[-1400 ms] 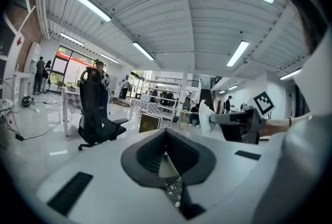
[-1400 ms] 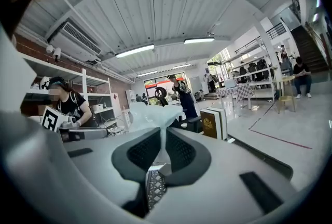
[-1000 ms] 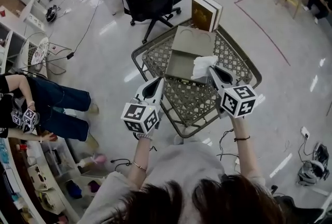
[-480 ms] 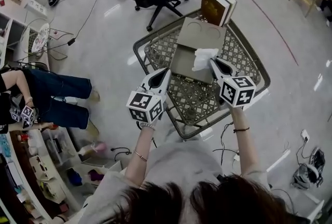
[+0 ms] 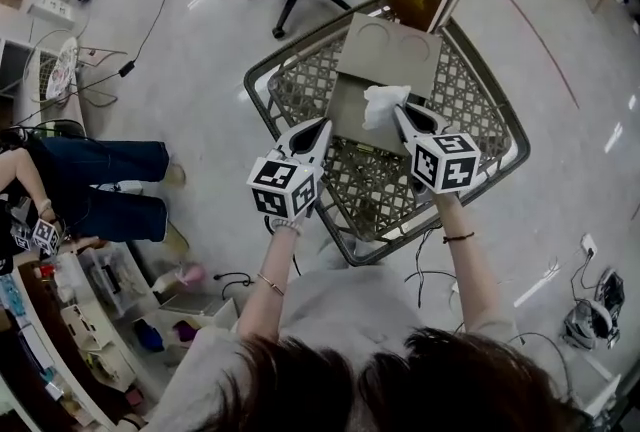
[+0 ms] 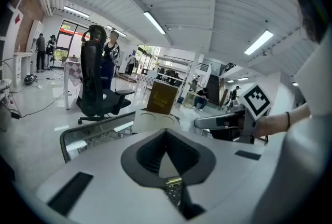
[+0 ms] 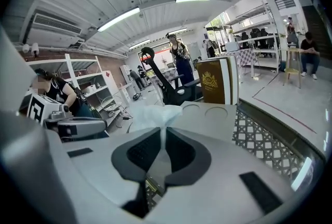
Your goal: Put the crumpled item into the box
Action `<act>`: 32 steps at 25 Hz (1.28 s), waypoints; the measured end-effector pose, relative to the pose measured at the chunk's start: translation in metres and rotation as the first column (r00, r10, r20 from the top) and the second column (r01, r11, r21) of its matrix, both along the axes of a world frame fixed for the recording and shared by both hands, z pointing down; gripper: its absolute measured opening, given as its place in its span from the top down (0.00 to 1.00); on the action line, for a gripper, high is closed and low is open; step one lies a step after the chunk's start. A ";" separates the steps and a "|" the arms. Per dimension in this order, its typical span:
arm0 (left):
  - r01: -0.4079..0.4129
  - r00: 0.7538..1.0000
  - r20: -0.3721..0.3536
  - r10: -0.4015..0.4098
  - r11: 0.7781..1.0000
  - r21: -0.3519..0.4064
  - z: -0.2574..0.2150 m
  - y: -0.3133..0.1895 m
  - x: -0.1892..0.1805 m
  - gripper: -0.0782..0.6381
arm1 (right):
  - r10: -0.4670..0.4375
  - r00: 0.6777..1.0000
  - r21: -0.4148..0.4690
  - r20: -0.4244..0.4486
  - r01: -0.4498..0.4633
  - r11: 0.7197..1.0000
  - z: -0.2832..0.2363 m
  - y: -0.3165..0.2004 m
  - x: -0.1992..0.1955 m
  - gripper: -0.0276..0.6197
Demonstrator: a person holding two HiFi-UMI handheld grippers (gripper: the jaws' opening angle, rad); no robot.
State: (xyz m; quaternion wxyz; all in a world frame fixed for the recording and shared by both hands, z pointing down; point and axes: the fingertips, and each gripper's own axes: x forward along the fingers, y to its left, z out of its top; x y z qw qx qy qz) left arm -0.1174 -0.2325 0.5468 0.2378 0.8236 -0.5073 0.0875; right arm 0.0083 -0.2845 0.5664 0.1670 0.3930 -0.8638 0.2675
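Now on the mesh counter (image 5: pixel 385 190) the open box (image 5: pixel 348 115) lies just ahead of the right tongs (image 5: pixel 400 113), and its long side runs away from the person. These tongs clench the crumpled paper (image 5: pixel 383 102) about over the box's right edge. The left tongs (image 5: pixel 322 125), closed on nothing, wait beside.

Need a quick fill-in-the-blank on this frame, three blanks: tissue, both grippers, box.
1. The white crumpled tissue is pinched between the jaws of the ____.
2. The left gripper has its jaws together and holds ____.
3. The flat tan cardboard box on the grey metal lattice table shows ____ round marks on its top.

Missing words: right gripper; nothing; two.
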 end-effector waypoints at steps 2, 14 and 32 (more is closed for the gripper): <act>0.000 1.000 -0.007 0.000 1.000 -0.020 0.010 -0.002 0.001 0.87 | -0.007 1.000 -0.016 -0.014 0.007 1.000 0.011 -0.003 -0.005 0.88; -0.025 0.999 -0.049 0.018 0.988 -0.153 0.063 -0.005 0.012 0.87 | -0.015 0.999 -0.150 -0.050 0.008 0.989 0.073 -0.007 -0.018 0.88; -0.060 0.996 -0.081 0.043 0.974 -0.220 0.092 -0.015 0.023 0.87 | -0.024 0.988 -0.295 -0.151 -0.022 0.955 0.127 -0.021 -0.019 0.88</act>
